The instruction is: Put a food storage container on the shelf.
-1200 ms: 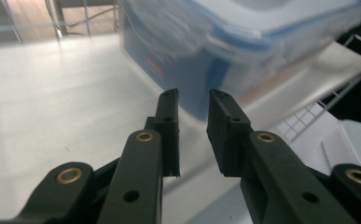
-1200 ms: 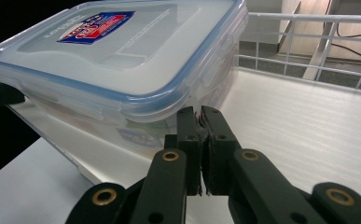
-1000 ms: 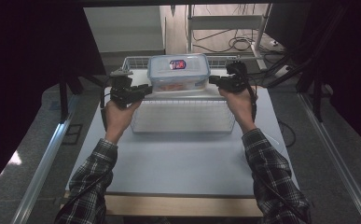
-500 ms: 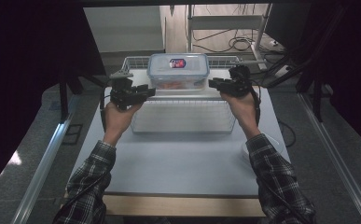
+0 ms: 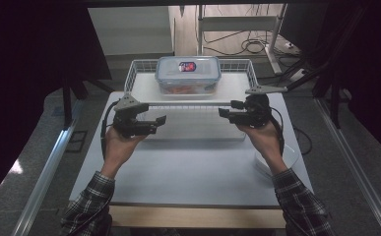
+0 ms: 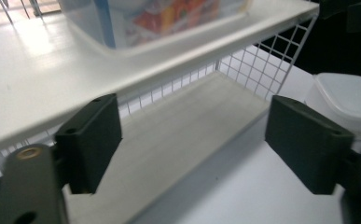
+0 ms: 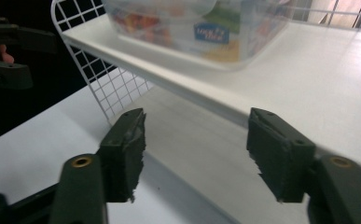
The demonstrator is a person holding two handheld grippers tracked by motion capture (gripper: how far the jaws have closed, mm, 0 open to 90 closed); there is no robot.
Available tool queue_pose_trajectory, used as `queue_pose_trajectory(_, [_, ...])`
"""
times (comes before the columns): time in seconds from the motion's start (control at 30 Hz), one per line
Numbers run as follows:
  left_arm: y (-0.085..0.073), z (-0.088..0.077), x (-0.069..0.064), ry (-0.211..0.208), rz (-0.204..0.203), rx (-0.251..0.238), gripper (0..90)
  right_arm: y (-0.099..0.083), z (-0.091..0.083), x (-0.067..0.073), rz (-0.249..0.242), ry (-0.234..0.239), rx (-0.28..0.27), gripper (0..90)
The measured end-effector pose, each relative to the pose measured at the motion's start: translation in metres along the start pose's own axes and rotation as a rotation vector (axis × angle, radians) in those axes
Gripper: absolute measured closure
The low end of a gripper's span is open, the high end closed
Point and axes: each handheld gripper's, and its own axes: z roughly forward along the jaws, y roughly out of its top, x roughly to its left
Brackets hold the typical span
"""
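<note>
The box (image 5: 188, 73), a clear plastic food container with rounded corners, a blue-edged lid and a red label on top, sits on the upper shelf (image 5: 143, 91) of a white wire rack (image 5: 134, 69) at the far side of the table (image 5: 188, 172). Orange and green food or packaging shows through its walls.

The left gripper (image 5: 161, 120) and right gripper (image 5: 222, 112) hang level in front of the rack, near its 2 front corners and well apart from the box. Their tips point at each other. Both sets of jaws have just been opening and now stand spread, with nothing between them.

In the left gripper view, the shelf is a smooth white board with a thin wire grid below its front edge. Under it lies a second, pale shelf (image 6: 192, 126). Wire mesh closes the rack's end.

A white lidded tub (image 6: 346, 95) with rounded corners stands on the table just beside the rack's right end. The table top is plain, matte and pale grey, with a wooden front edge.

Each gripper has flat, black, rectangular pads (image 7: 124, 151). The person's sleeves (image 5: 87, 209) are plaid.
</note>
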Motion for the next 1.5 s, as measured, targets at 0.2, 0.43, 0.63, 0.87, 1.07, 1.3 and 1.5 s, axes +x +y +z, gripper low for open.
queue_pose_trajectory(0.2, [-0.02,-0.009,-0.007,-0.019,-0.001,0.016,11.7,-0.02,-0.009,0.009,-0.04,-0.003,0.004,24.4])
queue_pose_trajectory(0.43, [-0.044,-0.019,-0.017,-0.015,0.001,0.031,6.7,-0.041,-0.016,0.014,-0.056,0.017,0.01,16.3])
queue_pose_trajectory(0.63, [-0.062,-0.023,-0.024,0.008,0.014,0.037,4.1,-0.061,-0.021,0.014,-0.052,0.015,0.023,11.8])
queue_pose_trajectory(0.87, [-0.079,-0.025,-0.034,0.034,0.063,0.025,2.2,-0.083,-0.03,0.015,-0.061,0.018,0.035,7.5])
queue_pose_trajectory(1.07, [-0.099,-0.026,-0.039,0.029,0.058,0.029,1.7,-0.102,-0.035,0.016,-0.05,0.028,0.037,7.2])
queue_pose_trajectory(1.3, [-0.129,-0.022,-0.042,0.015,0.058,0.057,0.4,-0.131,-0.033,0.022,-0.061,0.007,0.076,7.1])
queue_pose_trajectory(1.5, [-0.142,-0.018,-0.046,0.013,0.089,0.106,0.0,-0.15,-0.027,0.022,-0.072,-0.004,0.122,7.2])
